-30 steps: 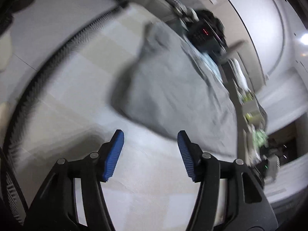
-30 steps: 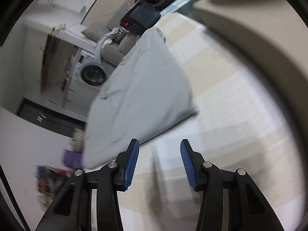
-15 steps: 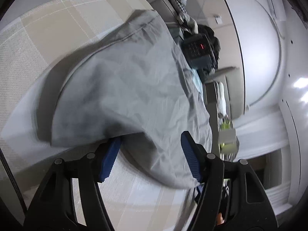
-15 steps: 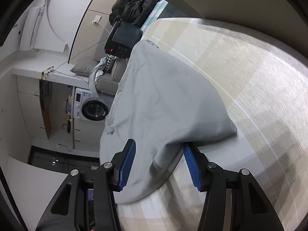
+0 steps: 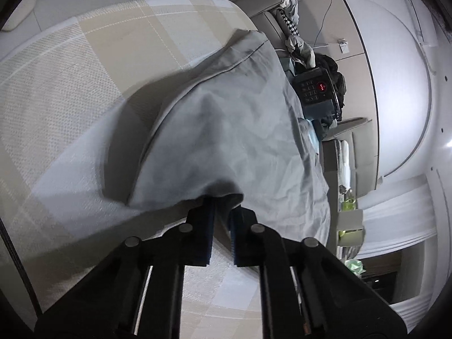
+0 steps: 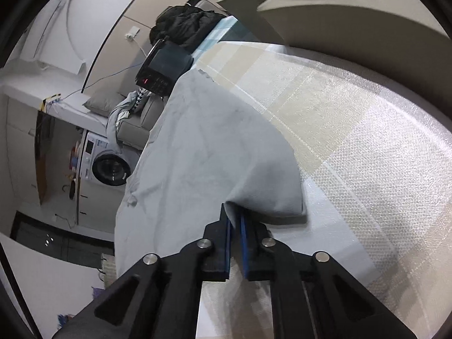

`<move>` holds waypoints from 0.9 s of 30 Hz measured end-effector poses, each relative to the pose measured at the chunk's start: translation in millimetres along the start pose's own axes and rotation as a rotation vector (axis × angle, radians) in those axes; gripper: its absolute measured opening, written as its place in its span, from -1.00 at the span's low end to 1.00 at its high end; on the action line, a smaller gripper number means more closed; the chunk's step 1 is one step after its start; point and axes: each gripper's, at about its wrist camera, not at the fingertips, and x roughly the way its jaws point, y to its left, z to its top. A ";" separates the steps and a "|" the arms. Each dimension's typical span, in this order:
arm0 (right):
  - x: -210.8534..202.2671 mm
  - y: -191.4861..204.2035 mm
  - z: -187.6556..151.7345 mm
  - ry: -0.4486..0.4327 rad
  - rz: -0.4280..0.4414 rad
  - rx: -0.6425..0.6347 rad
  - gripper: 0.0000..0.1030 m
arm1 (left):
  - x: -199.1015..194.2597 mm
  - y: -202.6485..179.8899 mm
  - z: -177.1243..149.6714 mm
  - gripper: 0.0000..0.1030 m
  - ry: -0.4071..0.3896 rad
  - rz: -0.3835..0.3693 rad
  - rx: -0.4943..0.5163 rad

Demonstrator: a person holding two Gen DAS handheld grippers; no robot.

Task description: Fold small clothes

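A light grey garment (image 5: 226,130) lies spread on a beige checked cloth-covered table (image 5: 70,90). My left gripper (image 5: 221,209) is shut on the garment's near edge, with cloth bunched between the blue pads. In the right wrist view the same grey garment (image 6: 203,152) stretches away from me, and my right gripper (image 6: 235,220) is shut on its near corner, which is lifted slightly off the table (image 6: 353,141). The fingertips of both grippers are hidden under the cloth.
A dark device with a red light (image 5: 316,90) and a black bundle of clothes (image 6: 186,25) sit at the table's far end. A washing machine (image 6: 110,166) and a sofa with cushions (image 6: 132,121) stand beyond the table.
Both grippers moved forward onto the garment's near edge and closed from wide open to shut on the cloth. The gripped edges have lifted a little.
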 end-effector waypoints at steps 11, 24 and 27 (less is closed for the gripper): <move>-59.8 -36.1 -34.7 0.003 0.034 -0.079 -0.96 | -85.4 29.3 -56.4 -1.00 -0.069 0.076 0.157; -84.8 -50.4 -37.4 0.051 0.056 -0.093 -0.19 | -110.2 48.9 -56.4 -0.28 -0.001 0.062 0.169; -77.1 -44.2 -24.0 0.022 0.034 -0.101 -0.19 | -95.5 43.9 -40.0 -0.19 -0.005 0.047 0.133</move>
